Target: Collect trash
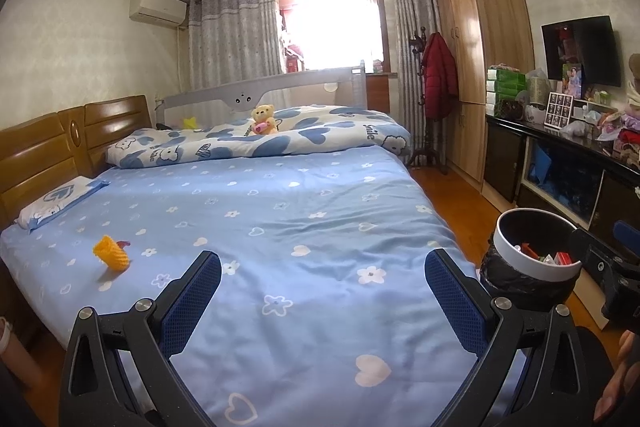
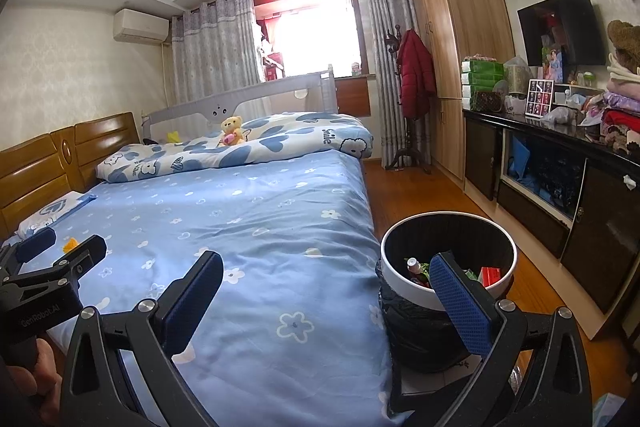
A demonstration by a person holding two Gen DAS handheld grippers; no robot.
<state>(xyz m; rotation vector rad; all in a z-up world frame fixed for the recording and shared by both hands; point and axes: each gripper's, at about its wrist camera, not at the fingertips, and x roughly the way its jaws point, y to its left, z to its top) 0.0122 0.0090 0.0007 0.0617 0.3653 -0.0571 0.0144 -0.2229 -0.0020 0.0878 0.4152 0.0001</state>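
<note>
- The left tongs (image 1: 322, 291) hang over the near part of the bed (image 1: 320, 195), spread wide with nothing between the blue pads.
- The right tongs (image 2: 326, 285) are just as wide open and also empty; one finger shows against the bed's sheet, the other against the mouth of the trash bin (image 2: 400, 267).
- That bin stands on the wooden floor just beside the bed's right edge. It is round, with a white rim and a black liner bag bunched around its outside.
- Inside it several things already lie: a red packet, something with a small white cap, some green scraps. By that showing, a good part of the collecting looks done.
- What seems left is the yellow foam-net sleeve (image 1: 111, 253) — the kind fruit comes wrapped in — lying on the sheet toward the pillow (image 1: 60, 203) end, well apart from both tongs. A small dark reddish scrap (image 1: 124, 244) touches it at the back; what it is, I cannot tell.
- From the right wrist view only a sliver of the yellow piece shows past the left tongs.
- The teddy bear (image 1: 264, 119) on the folded quilt (image 1: 256, 139) and a yellow thing behind the quilt look like toys, not rubbish — though that is a guess.
- Nothing else loose shows on the sheet.
- The left tongs sit nearer the sleeve, so the reach would likely fall to them, then a carry across the bed to the bin.
</note>
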